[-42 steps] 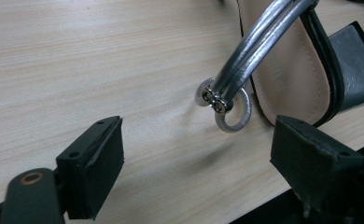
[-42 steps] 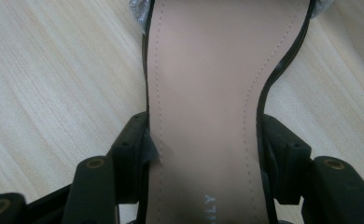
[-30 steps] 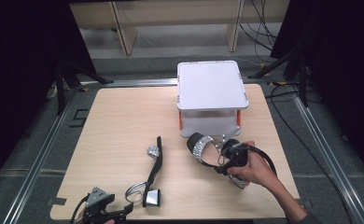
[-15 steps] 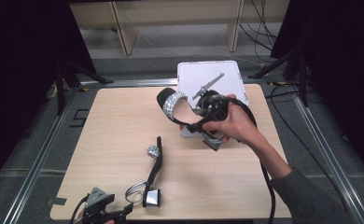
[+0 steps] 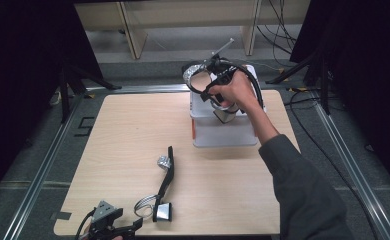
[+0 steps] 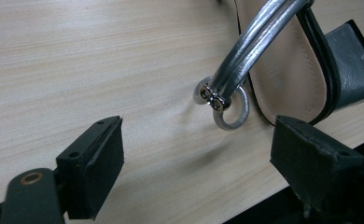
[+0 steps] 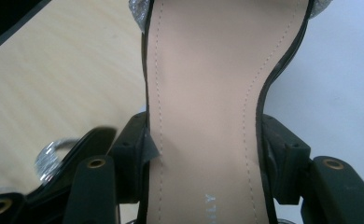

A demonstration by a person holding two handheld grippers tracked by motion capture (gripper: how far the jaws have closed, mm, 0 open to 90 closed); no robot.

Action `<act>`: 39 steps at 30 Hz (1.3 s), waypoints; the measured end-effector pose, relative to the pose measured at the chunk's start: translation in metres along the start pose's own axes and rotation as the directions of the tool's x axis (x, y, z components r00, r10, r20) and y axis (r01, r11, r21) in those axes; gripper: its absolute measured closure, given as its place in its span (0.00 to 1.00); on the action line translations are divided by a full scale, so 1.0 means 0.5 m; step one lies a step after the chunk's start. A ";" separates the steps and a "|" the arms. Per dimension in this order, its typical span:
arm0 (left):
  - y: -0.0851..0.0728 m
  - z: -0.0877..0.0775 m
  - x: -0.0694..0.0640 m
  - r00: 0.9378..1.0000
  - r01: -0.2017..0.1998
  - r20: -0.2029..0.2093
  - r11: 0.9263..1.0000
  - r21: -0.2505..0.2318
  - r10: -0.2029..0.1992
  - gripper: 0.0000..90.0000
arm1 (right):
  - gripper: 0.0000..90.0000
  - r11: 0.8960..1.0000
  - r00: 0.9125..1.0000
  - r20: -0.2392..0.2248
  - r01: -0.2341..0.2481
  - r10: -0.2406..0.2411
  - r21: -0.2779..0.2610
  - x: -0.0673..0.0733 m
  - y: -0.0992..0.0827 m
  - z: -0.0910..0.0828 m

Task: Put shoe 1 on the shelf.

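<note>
From above, the right gripper (image 5: 218, 80) lifts a sandal (image 5: 195, 74) over the white box (image 5: 223, 135) — its own view shows jaws clamping the insole; left gripper (image 6: 196, 158) gapes beside another sandal (image 6: 287, 70), cropped.

Between the black right tongs (image 7: 203, 163) sits a black-edged sandal with a tan stitched insole (image 7: 208, 93), glittery silver at its toe strap. Beneath it lies a white plastic box lid (image 5: 225, 127). Ahead of the black left tongs (image 6: 199, 158), a second black sandal with silver metallic straps and ring (image 6: 283, 60) lies on the pale wood-grain tabletop (image 5: 123, 135).
</note>
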State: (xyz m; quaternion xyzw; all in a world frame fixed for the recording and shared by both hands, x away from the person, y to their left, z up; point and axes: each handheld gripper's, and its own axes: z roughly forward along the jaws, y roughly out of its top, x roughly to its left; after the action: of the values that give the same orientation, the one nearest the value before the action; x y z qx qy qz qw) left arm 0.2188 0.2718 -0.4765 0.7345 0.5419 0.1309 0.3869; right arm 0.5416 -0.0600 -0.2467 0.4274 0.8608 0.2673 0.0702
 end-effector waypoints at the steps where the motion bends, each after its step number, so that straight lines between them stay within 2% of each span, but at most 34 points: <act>1: 0.000 0.000 -0.001 1.000 -0.004 0.002 1.000 0.000 0.004 0.18 | 0.48 0.998 0.998 0.014 -0.058 0.058 0.011 -0.018 0.017 0.015; 2: 0.000 -0.001 -0.001 1.000 -0.005 0.003 1.000 0.001 0.005 0.18 | 0.48 0.998 0.997 0.031 -0.065 0.064 0.014 -0.028 0.025 0.024; 3: 0.000 -0.001 -0.002 1.000 -0.004 0.003 1.000 0.001 0.004 0.18 | 0.48 0.995 0.995 0.047 -0.092 0.091 0.030 -0.034 0.032 0.031; 7: 0.001 -0.001 -0.003 1.000 -0.009 0.004 1.000 0.003 0.009 0.18 | 0.48 0.974 0.972 0.086 -0.222 0.218 0.049 -0.058 0.050 0.061; 8: 0.001 -0.001 -0.003 1.000 -0.009 0.004 1.000 0.003 0.009 0.18 | 0.48 0.975 0.973 0.102 -0.215 0.209 0.053 -0.063 0.053 0.068; 9: 0.000 0.000 -0.002 1.000 -0.007 0.013 1.000 -0.003 0.007 0.18 | 0.48 0.971 0.967 0.113 -0.234 0.227 0.056 -0.066 0.056 0.074; 10: 0.000 0.000 -0.002 1.000 -0.007 0.013 1.000 -0.003 0.007 0.18 | 0.48 0.971 0.967 0.113 -0.234 0.227 0.056 -0.066 0.056 0.074; 11: 0.001 0.000 -0.002 1.000 -0.007 0.013 1.000 -0.003 0.007 0.18 | 0.48 0.965 0.962 0.117 -0.256 0.248 0.059 -0.070 0.057 0.081; 13: 0.000 0.000 -0.002 1.000 -0.007 0.014 1.000 -0.002 0.007 0.18 | 0.48 0.959 0.955 0.127 -0.277 0.268 0.060 -0.081 0.060 0.093; 14: 0.000 0.000 -0.002 1.000 -0.007 0.015 1.000 -0.002 0.007 0.18 | 0.48 0.951 0.947 0.139 -0.302 0.291 0.064 -0.087 0.063 0.103; 15: 0.000 0.000 -0.002 1.000 -0.007 0.015 1.000 -0.002 0.007 0.18 | 0.48 0.951 0.947 0.139 -0.302 0.291 0.064 -0.087 0.063 0.103; 16: 0.001 0.000 -0.003 1.000 -0.007 0.015 1.000 -0.003 0.007 0.18 | 0.48 0.956 0.950 0.146 -0.287 0.276 0.058 -0.092 0.063 0.106; 17: 0.000 0.002 -0.003 1.000 -0.011 0.019 1.000 -0.010 0.011 0.18 | 0.48 0.940 0.934 0.153 -0.335 0.324 0.057 -0.092 0.067 0.108; 19: 0.000 0.001 -0.003 1.000 -0.013 0.019 1.000 -0.004 0.013 0.18 | 0.47 0.940 0.932 0.161 -0.338 0.326 0.054 -0.093 0.067 0.109; 20: 0.000 0.000 -0.004 1.000 -0.013 0.020 1.000 -0.006 0.013 0.18 | 0.47 0.934 0.924 0.165 -0.355 0.345 0.041 -0.094 0.067 0.112; 22: 0.001 0.000 -0.003 1.000 -0.017 0.017 1.000 -0.008 0.018 0.18 | 0.47 0.931 0.923 0.159 -0.363 0.351 0.048 -0.096 0.065 0.117; 23: 0.000 -0.001 -0.005 1.000 -0.019 0.007 1.000 0.002 0.019 0.18 | 0.45 0.926 0.918 0.151 -0.376 0.366 0.040 -0.093 0.064 0.120; 24: 0.000 -0.001 -0.005 1.000 -0.019 0.007 1.000 0.002 0.019 0.18 | 0.45 0.926 0.918 0.151 -0.376 0.366 0.040 -0.093 0.064 0.120; 25: 0.000 -0.001 -0.005 1.000 -0.019 0.011 1.000 0.002 0.019 0.18 | 0.38 0.931 0.924 0.141 -0.363 0.355 0.031 -0.093 0.063 0.121; 26: 0.001 -0.001 -0.005 1.000 -0.020 0.012 1.000 -0.002 0.020 0.18 | 0.38 0.931 0.924 0.141 -0.363 0.355 0.031 -0.093 0.063 0.121; 27: 0.001 -0.001 -0.005 1.000 -0.018 0.012 1.000 -0.003 0.018 0.18 | 0.30 0.931 0.923 0.131 -0.365 0.362 0.003 -0.088 0.066 0.111; 28: 0.001 -0.001 -0.005 1.000 -0.018 0.012 1.000 -0.003 0.018 0.18 | 0.30 0.931 0.923 0.131 -0.365 0.362 0.003 -0.088 0.066 0.111; 29: 0.000 -0.001 -0.005 1.000 -0.021 0.006 1.000 0.003 0.021 0.18 | 0.30 0.931 0.926 0.098 -0.362 0.365 -0.046 -0.086 0.072 0.087; 31: 0.001 -0.001 -0.004 1.000 -0.022 0.012 1.000 0.001 0.022 0.18 | 0.30 0.932 0.929 0.087 -0.355 0.360 -0.066 -0.087 0.074 0.075; 32: 0.001 -0.001 -0.005 1.000 -0.020 0.011 1.000 -0.004 0.020 0.18 | 0.30 0.936 0.937 0.041 -0.345 0.348 -0.073 -0.080 0.075 0.049; 34: 0.001 -0.001 -0.005 1.000 -0.022 0.011 1.000 -0.002 0.022 0.18 | 0.30 0.959 0.964 0.021 -0.263 0.267 -0.103 -0.077 0.066 0.022; 35: 0.000 -0.001 -0.005 1.000 -0.023 0.010 1.000 0.001 0.023 0.18 | 0.30 0.959 0.964 0.021 -0.263 0.267 -0.103 -0.077 0.066 0.022; 36: 0.000 -0.001 -0.005 1.000 -0.022 0.008 1.000 0.002 0.022 0.18 | 0.30 0.968 0.976 0.003 -0.214 0.216 -0.129 -0.071 0.052 -0.013; 37: 0.000 0.001 -0.006 1.000 -0.019 0.008 1.000 -0.001 0.019 0.18 | 0.30 0.970 0.979 0.009 -0.201 0.204 -0.134 -0.065 0.043 -0.031; 38: 0.000 0.001 -0.006 1.000 -0.019 0.008 1.000 -0.001 0.019 0.18 | 0.30 0.970 0.979 0.009 -0.201 0.204 -0.134 -0.065 0.043 -0.031; 39: 0.001 0.000 -0.007 1.000 -0.027 0.005 1.000 0.007 0.027 0.19 | 0.30 0.978 0.989 -0.009 -0.147 0.147 -0.149 -0.056 0.018 -0.066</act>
State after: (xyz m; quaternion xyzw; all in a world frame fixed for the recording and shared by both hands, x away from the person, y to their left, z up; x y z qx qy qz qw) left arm 0.2177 0.2685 -0.4756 0.7435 0.5313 0.1325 0.3839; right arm 0.5539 -0.0902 -0.2171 0.4835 0.8044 0.3351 0.0828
